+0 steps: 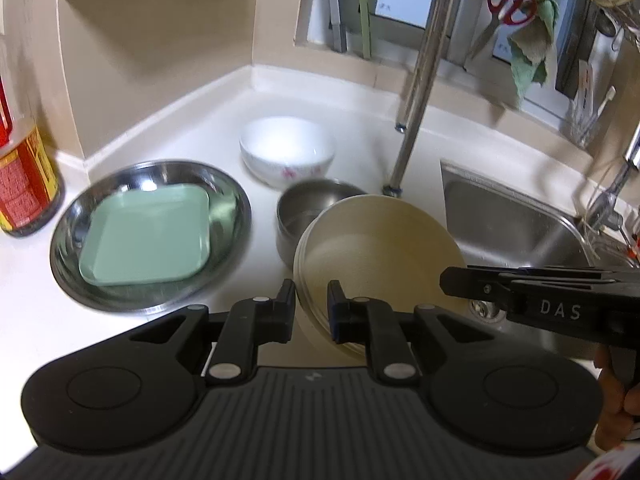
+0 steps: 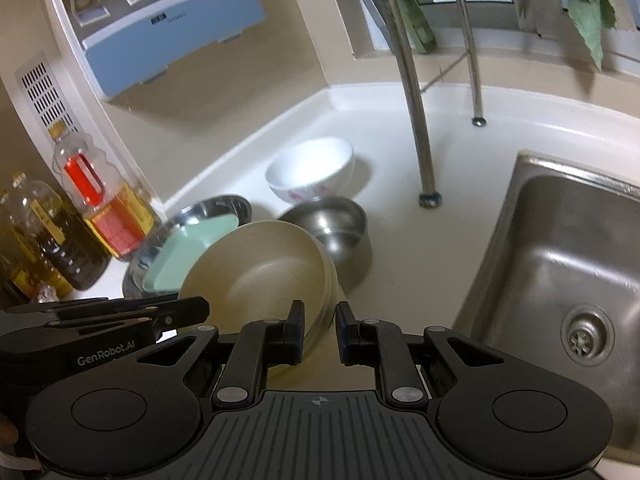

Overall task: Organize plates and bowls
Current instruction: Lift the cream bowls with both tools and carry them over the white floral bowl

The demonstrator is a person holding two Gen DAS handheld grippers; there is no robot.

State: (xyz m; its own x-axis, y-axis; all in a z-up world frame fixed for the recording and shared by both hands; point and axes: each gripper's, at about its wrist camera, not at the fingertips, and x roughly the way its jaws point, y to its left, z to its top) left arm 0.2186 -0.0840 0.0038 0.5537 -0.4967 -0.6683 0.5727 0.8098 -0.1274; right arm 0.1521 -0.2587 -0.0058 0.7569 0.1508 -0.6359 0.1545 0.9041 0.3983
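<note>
A stack of beige plates (image 1: 380, 248) is held tilted above the counter; it also shows in the right wrist view (image 2: 264, 268). My left gripper (image 1: 312, 312) is shut on the stack's left rim. My right gripper (image 2: 320, 330) is shut on its right rim and appears in the left wrist view (image 1: 452, 282). A green square plate (image 1: 148, 236) lies in a wide steel dish (image 1: 228, 184). A steel bowl (image 1: 304, 208) stands behind the stack, partly hidden. A white flowered bowl (image 1: 286, 148) sits further back.
Oil bottles (image 2: 104, 200) stand at the left by the wall. A steel sink (image 2: 560, 272) lies to the right. Steel rack legs (image 2: 420, 120) stand on the counter behind the bowls. Scissors (image 1: 508, 0) and a green cloth (image 1: 532, 48) hang above.
</note>
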